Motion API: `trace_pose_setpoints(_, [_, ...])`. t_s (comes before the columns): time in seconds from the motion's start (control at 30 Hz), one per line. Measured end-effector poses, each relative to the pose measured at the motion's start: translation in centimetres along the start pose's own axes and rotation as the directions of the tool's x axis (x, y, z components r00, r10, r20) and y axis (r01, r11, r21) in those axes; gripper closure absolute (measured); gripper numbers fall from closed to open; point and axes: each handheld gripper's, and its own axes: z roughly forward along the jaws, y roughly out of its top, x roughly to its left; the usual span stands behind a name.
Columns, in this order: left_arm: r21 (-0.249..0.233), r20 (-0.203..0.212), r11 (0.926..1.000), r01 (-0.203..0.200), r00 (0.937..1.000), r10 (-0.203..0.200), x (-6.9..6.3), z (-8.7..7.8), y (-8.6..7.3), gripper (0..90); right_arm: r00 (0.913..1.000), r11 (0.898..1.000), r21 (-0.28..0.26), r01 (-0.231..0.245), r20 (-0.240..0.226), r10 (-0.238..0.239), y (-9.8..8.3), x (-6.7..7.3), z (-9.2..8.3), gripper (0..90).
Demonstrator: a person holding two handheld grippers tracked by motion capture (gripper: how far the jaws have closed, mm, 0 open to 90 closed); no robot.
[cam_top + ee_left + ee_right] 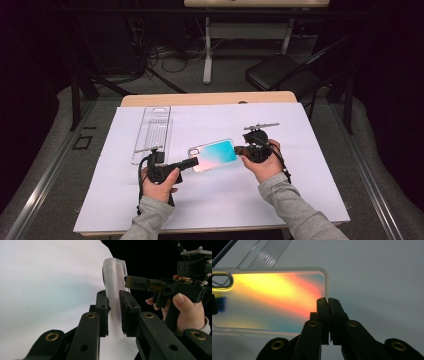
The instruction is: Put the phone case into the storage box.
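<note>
Left hand-held gripper (113,311): I see its jaws nearly closed, clamped on one end of the phone case (214,154); in the left gripper view the case's milky edge stands upright between the two pads, both pads against it.
Left grip spot: in the high view my left hand-held gripper (191,163) meets the case at its lower left end, the end with the camera cutout.
Right hand-held gripper (327,301): I see the jaws drawn fully together, the tips meeting right at the case's rounded corner; a thin lip of the rim seems pinched there, though I cannot make out the lip itself between the pads.
Right grip spot: in the high view my right hand-held gripper (240,149) touches the case's right end, opposite the left one.
Case: it spans the gap between the two hand-held grippers, tilted, with the right end farther from me; its back shows teal from above and yellow to red in the right gripper view.
Case against worktop: it sits over the middle of the white sheet on the worktop (150,99); I cannot tell whether it rests on the sheet or is lifted off it.
Clear tray (152,134): it lies flat on the sheet to the left of the case, well apart from both hand-held grippers.
</note>
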Motion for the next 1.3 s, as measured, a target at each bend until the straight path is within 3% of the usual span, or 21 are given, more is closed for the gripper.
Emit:
trace_pose_setpoints(0.57, [0.006,0.014,0.9990,0.045,0.9989,-0.045,0.37,0.02,0.09,80.1,1.0000,1.000,0.003,-0.002,-0.004,0.002,0.02,-0.04,0.00,88.4])
trace_pose_setpoints(1.3, [-0.001,0.026,0.9981,0.061,0.9978,-0.061,0.32,-0.10,0.15,80.7,1.0000,1.000,0.002,-0.001,-0.009,0.001,0.03,-0.03,0.00,88.3])
